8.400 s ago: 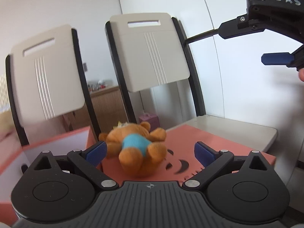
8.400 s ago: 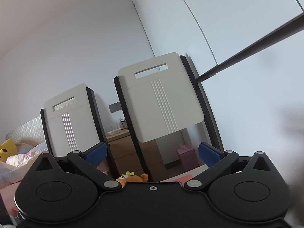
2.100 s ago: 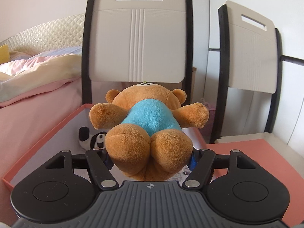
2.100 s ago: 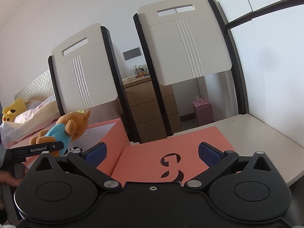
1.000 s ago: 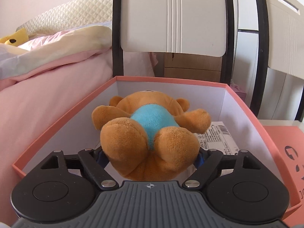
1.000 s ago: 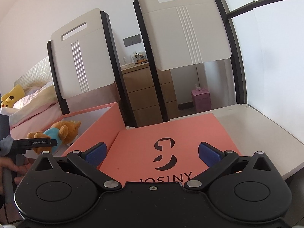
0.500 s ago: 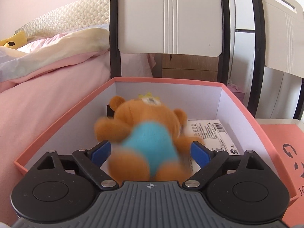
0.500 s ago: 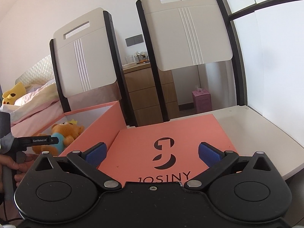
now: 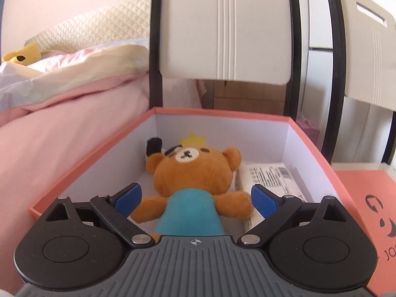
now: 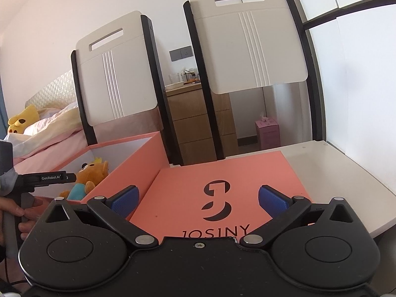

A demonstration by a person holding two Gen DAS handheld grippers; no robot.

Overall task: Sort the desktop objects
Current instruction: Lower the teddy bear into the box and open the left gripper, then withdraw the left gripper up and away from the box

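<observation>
A brown plush bear (image 9: 195, 170) in a blue shirt, with a small yellow crown, lies face up inside the open coral box (image 9: 222, 112). My left gripper (image 9: 195, 198) hovers just over its belly, jaws open, blue pads on either side of the arms without touching. A white labelled packet (image 9: 269, 175) and a black-and-white toy (image 9: 154, 146) lie beside the bear. My right gripper (image 10: 198, 199) is open and holds nothing above the coral lid (image 10: 222, 170). The right wrist view also shows the bear (image 10: 91, 173) in the box (image 10: 128, 158).
Two white chairs (image 10: 247, 49) stand behind the white tabletop (image 10: 346, 173). A pink bed (image 9: 61, 123) with a yellow plush (image 10: 22, 121) lies to the left. A wooden drawer unit (image 10: 198, 123) and a pink tissue box (image 10: 268, 133) stand farther back. A hand (image 10: 14, 210) holds the left gripper.
My left gripper carried the bear over the box, then opened; the bear dropped and now lies in the box. The right gripper stayed open over the lid.
</observation>
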